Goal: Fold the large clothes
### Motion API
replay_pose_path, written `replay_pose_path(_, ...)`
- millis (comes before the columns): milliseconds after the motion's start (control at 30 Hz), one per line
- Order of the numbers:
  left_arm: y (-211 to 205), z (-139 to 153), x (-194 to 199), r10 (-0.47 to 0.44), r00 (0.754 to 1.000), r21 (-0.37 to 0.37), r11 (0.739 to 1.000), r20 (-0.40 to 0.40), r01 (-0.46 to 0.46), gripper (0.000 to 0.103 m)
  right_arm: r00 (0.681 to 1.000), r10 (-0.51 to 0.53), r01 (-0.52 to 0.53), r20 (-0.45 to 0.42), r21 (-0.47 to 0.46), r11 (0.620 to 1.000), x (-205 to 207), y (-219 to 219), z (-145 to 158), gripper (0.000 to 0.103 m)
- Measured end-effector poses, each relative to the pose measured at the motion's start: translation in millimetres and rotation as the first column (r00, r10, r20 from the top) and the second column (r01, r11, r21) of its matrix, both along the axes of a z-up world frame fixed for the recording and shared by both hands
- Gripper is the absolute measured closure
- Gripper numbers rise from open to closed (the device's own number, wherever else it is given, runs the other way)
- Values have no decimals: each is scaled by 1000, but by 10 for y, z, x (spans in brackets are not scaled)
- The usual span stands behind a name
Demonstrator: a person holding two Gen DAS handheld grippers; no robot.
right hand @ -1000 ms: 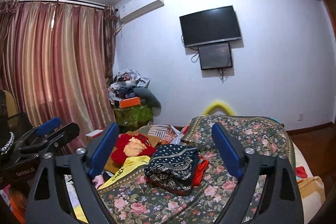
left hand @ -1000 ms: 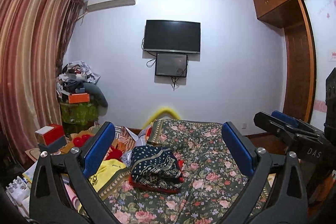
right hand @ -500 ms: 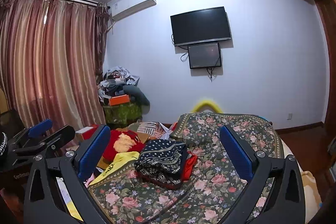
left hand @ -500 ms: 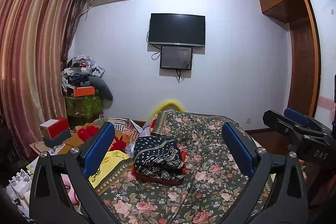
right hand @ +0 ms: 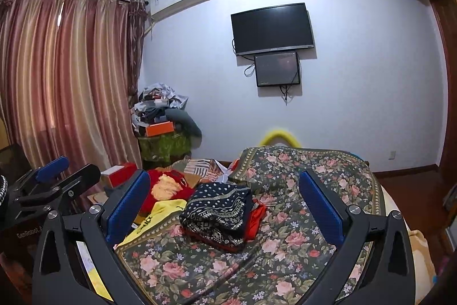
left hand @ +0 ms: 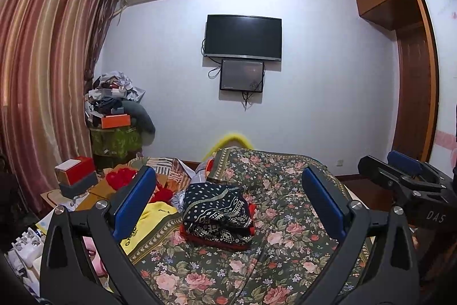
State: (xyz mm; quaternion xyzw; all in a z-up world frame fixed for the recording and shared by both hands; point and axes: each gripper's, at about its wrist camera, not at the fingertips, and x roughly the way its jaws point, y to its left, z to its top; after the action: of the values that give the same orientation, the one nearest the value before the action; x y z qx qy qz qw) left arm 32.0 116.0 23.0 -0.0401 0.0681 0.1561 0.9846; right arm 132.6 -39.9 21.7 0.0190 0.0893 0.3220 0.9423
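A folded dark navy patterned garment (left hand: 218, 215) lies on a red garment on the floral bedspread (left hand: 285, 242); it also shows in the right wrist view (right hand: 220, 212). A yellow garment (left hand: 142, 227) lies to its left, partly under the spread's edge, and shows in the right wrist view (right hand: 160, 215) too. My left gripper (left hand: 228, 199) is open and empty, held above the bed short of the garment. My right gripper (right hand: 225, 199) is open and empty, also above the bed. The right gripper shows at the right of the left view (left hand: 405, 185).
Red and yellow clothes (right hand: 167, 186) and boxes (left hand: 75, 176) pile up left of the bed. A cluttered stand (left hand: 114, 116) sits in the corner by the curtains (left hand: 42, 76). A TV (left hand: 242, 37) hangs on the far wall. A wooden wardrobe (left hand: 414, 62) stands right.
Both grippers have tilted and shifted, so the bed and folded garment now sit lower and more centred in both views. Both jaws stay open and empty.
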Motion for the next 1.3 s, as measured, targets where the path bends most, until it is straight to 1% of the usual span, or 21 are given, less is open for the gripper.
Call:
replay_pose_path(433, -37, -29, 37, 3, 1000, -7, 1000, -10, -3, 1, 1000, -1, 1, -14, -3, 1000, 27, -50, 41, 0)
replay_pose_path(1300, -48, -109, 83, -9, 1000, -34, 999, -25, 8, 1, 998, -24, 23, -54, -11, 1000, 76, -99, -1, 0)
